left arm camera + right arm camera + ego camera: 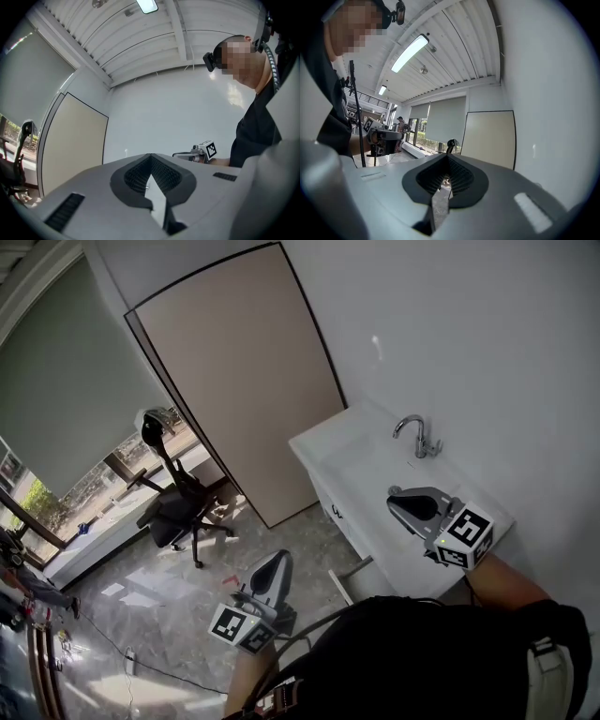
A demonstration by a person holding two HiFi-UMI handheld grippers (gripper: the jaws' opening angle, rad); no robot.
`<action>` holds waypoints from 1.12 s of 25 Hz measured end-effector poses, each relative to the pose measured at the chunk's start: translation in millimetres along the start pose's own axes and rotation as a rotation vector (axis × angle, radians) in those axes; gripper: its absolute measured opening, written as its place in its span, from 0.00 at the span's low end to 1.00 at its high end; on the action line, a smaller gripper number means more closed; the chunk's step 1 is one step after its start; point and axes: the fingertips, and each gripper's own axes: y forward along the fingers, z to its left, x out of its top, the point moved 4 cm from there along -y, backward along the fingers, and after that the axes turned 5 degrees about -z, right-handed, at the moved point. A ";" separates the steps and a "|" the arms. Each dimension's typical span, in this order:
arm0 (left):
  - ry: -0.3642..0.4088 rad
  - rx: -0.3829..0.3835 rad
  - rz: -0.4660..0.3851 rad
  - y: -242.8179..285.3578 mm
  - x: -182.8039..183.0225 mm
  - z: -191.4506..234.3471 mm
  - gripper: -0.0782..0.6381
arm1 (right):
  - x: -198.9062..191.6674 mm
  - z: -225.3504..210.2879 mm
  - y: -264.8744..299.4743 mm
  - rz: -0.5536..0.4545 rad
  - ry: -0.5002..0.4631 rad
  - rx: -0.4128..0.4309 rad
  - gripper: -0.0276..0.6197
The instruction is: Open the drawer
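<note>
- left gripper: fingers together, tips meet, nothing btwn them. Its own view has it aimed roughly level at the white wall.
- right gripper: fingers also together, nothing clamped. Its own view looks across the room twd the window side.
- Both are held up in the air and touch no furniture. In head view the left gripper shows over the floor, apart from the cabinet. The right gripper shows over the near end of the counter.
- Each shows in the other's view: right gripper at mid-right beside the person's dark top, left gripper at left.
- drawer: white piece sticking out low from the cabinet front, near the person. The person's dark top hides part of it. It looks pulled out, but how far I can't tell.
- handle: small, dark, on the cabinet front further along, just under the counter edge.
- sink is set in the counter, w/ the tap on its wall side.
- beige panel: upright against the wall, just beside the cabinet's far end.
- black office chair: near the window, well apart from the cabinet.
- blind covers the upper window; ceiling light is lit.
</note>
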 end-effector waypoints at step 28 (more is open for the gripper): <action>-0.014 0.049 0.044 -8.4 -8.6 7.2 0.11 | -12.3 -2.1 7.7 0.034 0.061 0.034 0.04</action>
